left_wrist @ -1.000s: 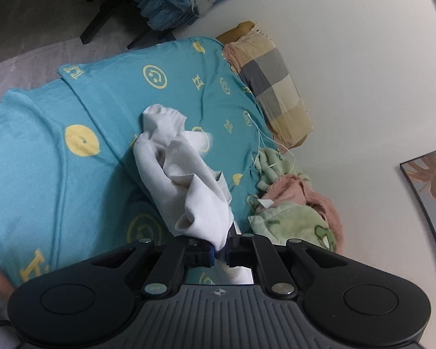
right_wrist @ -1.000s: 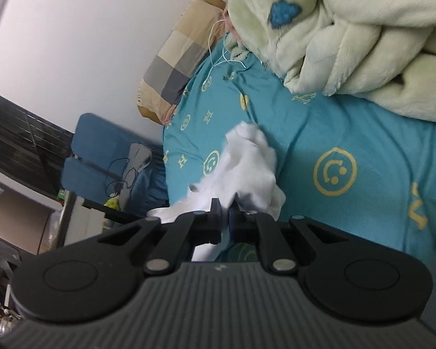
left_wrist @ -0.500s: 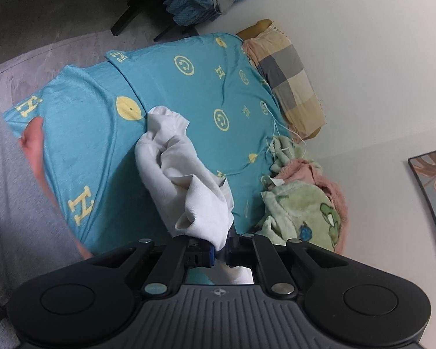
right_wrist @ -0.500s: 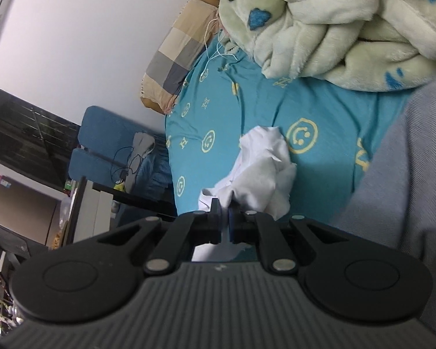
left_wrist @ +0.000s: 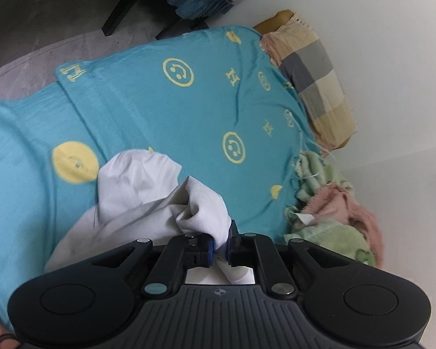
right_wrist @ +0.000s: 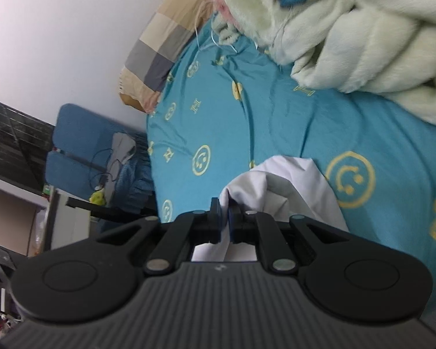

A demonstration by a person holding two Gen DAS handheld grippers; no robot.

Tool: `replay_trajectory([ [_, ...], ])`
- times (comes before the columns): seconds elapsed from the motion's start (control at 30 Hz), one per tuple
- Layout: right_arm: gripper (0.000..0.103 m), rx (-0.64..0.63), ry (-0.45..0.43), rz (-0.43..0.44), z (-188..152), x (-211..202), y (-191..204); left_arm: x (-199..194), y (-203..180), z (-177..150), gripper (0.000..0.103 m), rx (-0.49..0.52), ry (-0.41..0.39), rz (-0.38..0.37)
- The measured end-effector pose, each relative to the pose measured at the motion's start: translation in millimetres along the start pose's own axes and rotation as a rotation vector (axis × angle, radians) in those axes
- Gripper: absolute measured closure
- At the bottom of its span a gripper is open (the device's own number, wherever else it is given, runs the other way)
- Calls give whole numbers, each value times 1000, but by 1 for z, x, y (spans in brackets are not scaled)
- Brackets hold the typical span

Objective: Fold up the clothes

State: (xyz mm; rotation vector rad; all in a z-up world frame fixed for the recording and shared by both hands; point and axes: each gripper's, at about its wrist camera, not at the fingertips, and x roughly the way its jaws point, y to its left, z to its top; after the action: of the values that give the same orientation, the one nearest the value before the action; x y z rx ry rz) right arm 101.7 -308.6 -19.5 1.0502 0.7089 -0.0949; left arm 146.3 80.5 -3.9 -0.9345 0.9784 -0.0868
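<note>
Here, the lines of the scene:
Left gripper: the left gripper (left_wrist: 221, 240) has its jaws easing apart, yet a bunch of the white garment (left_wrist: 148, 200) sits pinched between the blue pads, which press on the cloth.
Right gripper: the right gripper (right_wrist: 223, 218) has its jaws nearly together, clamped on a thin edge of the white garment (right_wrist: 290, 186), which runs down between the fingers.
White garment: crumpled and bunched, it lies on the teal bedsheet (left_wrist: 165, 110) in front of both grippers, one rounded fold reaching toward a solid yellow circle printed on the sheet.
Bedsheet: teal with yellow smiley faces and letter marks, covering the bed; shown in the right wrist view too (right_wrist: 276, 128).
Pillow: a checked pillow (left_wrist: 314, 81) in beige, grey and yellow lies at the head of the bed against the white wall (left_wrist: 378, 43).
Blanket: a fluffy green and pink blanket (left_wrist: 334, 212) is heaped at the sheet's edge, near the pillow; in the right wrist view it fills the upper right (right_wrist: 348, 29).
Chair: a blue chair (right_wrist: 81, 142) stands beside the bed, cables draped on it.
</note>
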Motion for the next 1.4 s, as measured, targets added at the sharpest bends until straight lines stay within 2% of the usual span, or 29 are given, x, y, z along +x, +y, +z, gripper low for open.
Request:
replay_trajectory([
  [0.13,95,-3,11,-34,9,60,-15,61,22,20,93,73,-6,-17],
  [0.23,95,-23,26,-62,13,94,-22,98,38,30,93,93,26,6],
  [0.37,95,-28,46,-79,19,118,-30,118,43,38,92,110,61,6],
  [0.57,94,-111,50,-100,17,124,-31,124,28,26,87,264,25,50],
  [0.67,91,-174,49,-93,13,121,-25,116,17,14,66,364,-7,62],
  [0.7,89,-197,49,-88,12,119,-22,111,12,9,48,399,-24,64],
  [0.73,84,-231,42,-75,10,115,-18,106,7,5,40,435,-42,65],
  [0.77,80,-274,24,-55,7,111,-12,102,2,-1,36,482,-70,67],
  [0.83,56,-359,-14,-17,0,101,-1,97,-10,-13,25,564,-93,86],
  [0.87,50,-401,-33,3,-3,97,5,97,-13,-17,25,597,-94,92],
  [0.9,40,-444,-52,22,-6,92,10,97,-16,-22,25,636,-98,98],
  [0.97,33,-506,-69,63,-10,87,18,100,-20,-30,25,693,-108,127],
  [1.0,33,-529,-60,61,-11,90,19,103,-21,-34,25,711,-111,147],
  [1.23,33,-671,62,-133,-19,138,10,129,-15,-38,25,798,-79,230],
  [1.4,33,-725,62,-149,-29,143,9,127,-13,-44,25,829,-84,244],
])
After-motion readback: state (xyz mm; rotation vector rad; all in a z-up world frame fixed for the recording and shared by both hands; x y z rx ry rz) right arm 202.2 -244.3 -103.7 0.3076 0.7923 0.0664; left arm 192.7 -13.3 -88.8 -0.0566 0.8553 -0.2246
